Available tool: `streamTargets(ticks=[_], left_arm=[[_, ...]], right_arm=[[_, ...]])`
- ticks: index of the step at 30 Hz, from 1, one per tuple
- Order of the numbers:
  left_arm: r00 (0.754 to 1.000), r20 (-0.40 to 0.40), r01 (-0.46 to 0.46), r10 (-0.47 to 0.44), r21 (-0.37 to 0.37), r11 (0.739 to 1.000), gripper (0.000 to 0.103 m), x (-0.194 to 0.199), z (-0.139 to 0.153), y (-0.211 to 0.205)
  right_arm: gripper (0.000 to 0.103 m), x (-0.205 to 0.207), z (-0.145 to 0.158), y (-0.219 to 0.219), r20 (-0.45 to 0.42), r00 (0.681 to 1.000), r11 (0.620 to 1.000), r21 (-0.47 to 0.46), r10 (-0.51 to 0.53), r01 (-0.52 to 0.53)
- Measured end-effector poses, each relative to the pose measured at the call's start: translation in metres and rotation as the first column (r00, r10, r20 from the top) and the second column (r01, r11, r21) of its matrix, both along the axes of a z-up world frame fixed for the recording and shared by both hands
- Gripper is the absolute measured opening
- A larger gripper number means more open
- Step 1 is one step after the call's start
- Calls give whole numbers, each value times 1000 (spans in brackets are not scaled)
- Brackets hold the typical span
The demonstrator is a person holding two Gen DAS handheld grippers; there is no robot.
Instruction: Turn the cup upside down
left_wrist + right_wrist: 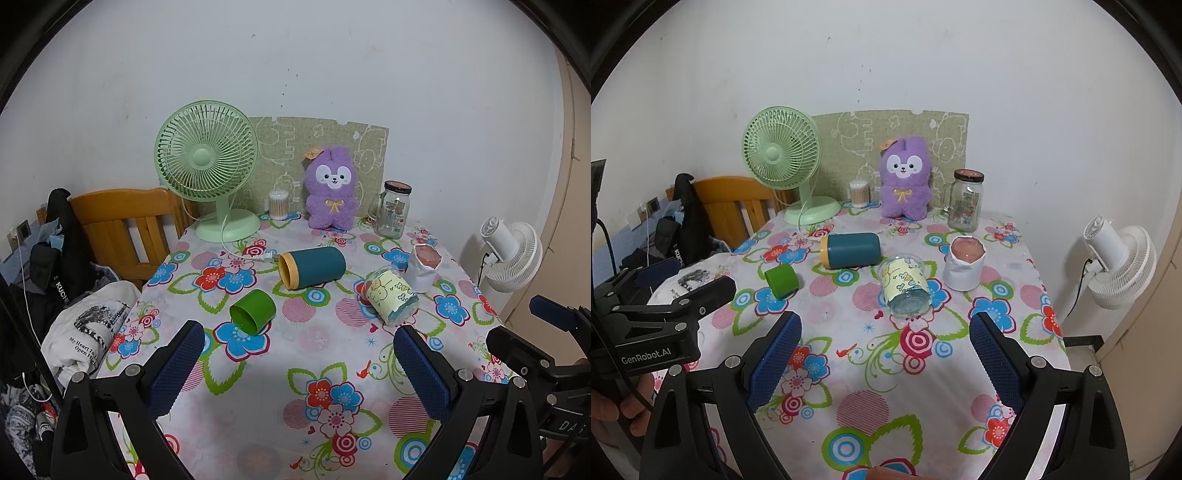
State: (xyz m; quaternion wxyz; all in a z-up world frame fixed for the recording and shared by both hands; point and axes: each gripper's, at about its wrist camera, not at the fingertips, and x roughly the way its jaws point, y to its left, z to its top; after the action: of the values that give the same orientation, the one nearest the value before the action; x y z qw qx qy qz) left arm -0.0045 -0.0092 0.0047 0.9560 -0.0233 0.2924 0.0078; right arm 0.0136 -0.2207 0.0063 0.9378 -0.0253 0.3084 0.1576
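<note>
one bench (273,373) (886,373), covered by a flower-print cloth, carries every item and fills both wrist views. one wooden chair (122,221) (731,203) stands at its left edge, hung with dark clothing. two fans appear: one green desk fan (206,162) (779,155) upright on the bench's far left corner, and one white fan (511,254) (1121,266) off the bench to the right. one patterned green board (321,147) (894,136) leans on the wall behind one purple plush toy (331,188) (905,177), which sits upright. one lidded glass jar (393,210) (966,201) stands to the right of the toy; one small tub of cotton swabs (279,205) (858,192) stands to its left. four cups occupy the middle of the bench. three lie on their sides: one teal cup with a yellow rim (312,267) (851,250), one clear cup with a cartoon sleeve (391,297) (905,286), and one small green cup (253,312) (781,281). one white paper-wrapped cup (423,267) (964,264) stands upright near the right edge, just beside the cartoon-sleeved cup. two grippers are present, both above the near part of the bench. the left gripper (299,369) has its blue pads spread wide with nothing between them. the right gripper (886,358) is likewise spread apart and grasps nothing; the cartoon-sleeved cup lies just beyond its fingertips. part of a hand (613,406) shows at the lower left of the right wrist view.
</note>
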Motion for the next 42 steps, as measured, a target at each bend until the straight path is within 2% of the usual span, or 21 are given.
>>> streamTargets(ticks=[28,35,42], left_arm=[[1000,-5,-2,2,3,1000,103,-4,-8,5],[1000,-22,7,-6,24,1000,103,3,-13,4],[996,-77,57,-52,57,997,103,25,-27,-3]], right_arm=[[94,-1,-4,-1,-14,1000,1000,2,2,-2],[94,7,-5,-3,-36,999,1000,0,1,-1],[94,26,-14,-8,-83,997,1000,-6,-7,6]])
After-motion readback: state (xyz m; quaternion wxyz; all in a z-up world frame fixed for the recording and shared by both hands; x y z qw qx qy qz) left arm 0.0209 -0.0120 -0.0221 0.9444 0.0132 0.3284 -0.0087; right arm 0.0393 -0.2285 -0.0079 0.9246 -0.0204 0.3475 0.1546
